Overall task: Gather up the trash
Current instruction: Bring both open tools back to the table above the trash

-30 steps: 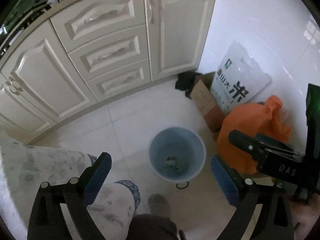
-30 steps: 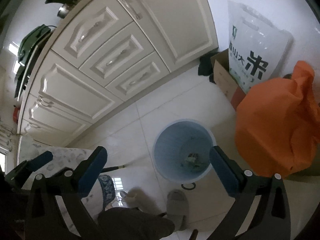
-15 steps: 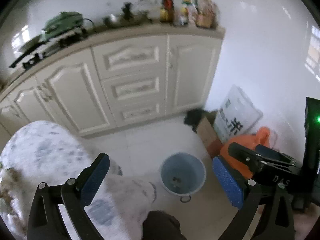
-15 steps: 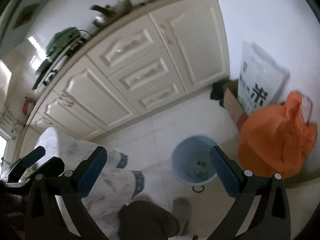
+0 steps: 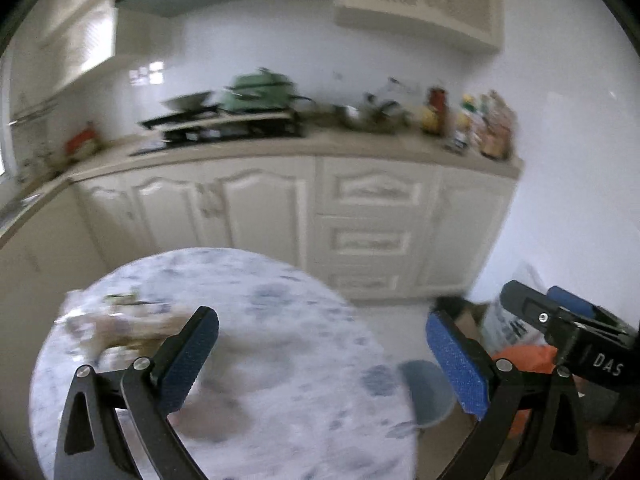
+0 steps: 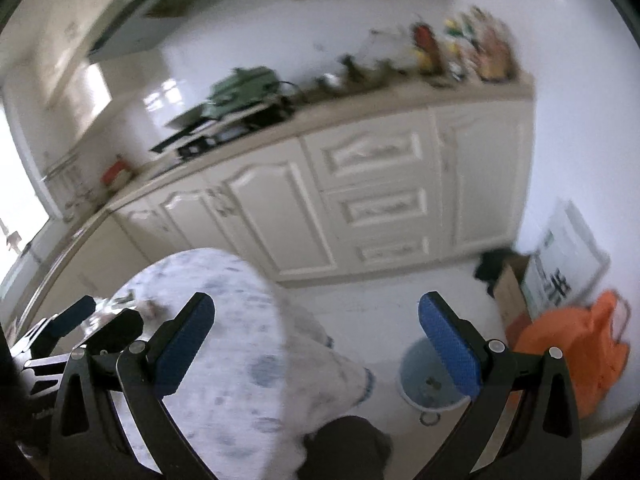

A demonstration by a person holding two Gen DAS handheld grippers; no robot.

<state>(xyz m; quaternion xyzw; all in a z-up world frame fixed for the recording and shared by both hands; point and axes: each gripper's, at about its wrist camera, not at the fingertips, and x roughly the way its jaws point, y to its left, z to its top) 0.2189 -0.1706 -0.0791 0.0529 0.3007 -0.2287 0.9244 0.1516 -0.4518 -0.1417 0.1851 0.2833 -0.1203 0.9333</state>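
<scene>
Grippers both stand spread wide with nothing between the blue pads; left gripper (image 5: 320, 354) hangs over the round table (image 5: 280, 420) with its blue-patterned cloth; right gripper (image 6: 316, 344) points past the table edge toward the floor. Trash (image 5: 120, 328), a blurred heap of scraps, lies on the far left part of the table. Blue bin (image 6: 420, 384) stands on the floor beside the table, near an orange bag (image 6: 568, 360) and cream cabinets (image 6: 368, 200).

round table (image 5: 280, 340) ahead, bin (image 6: 424, 384) unobstructed
</scene>
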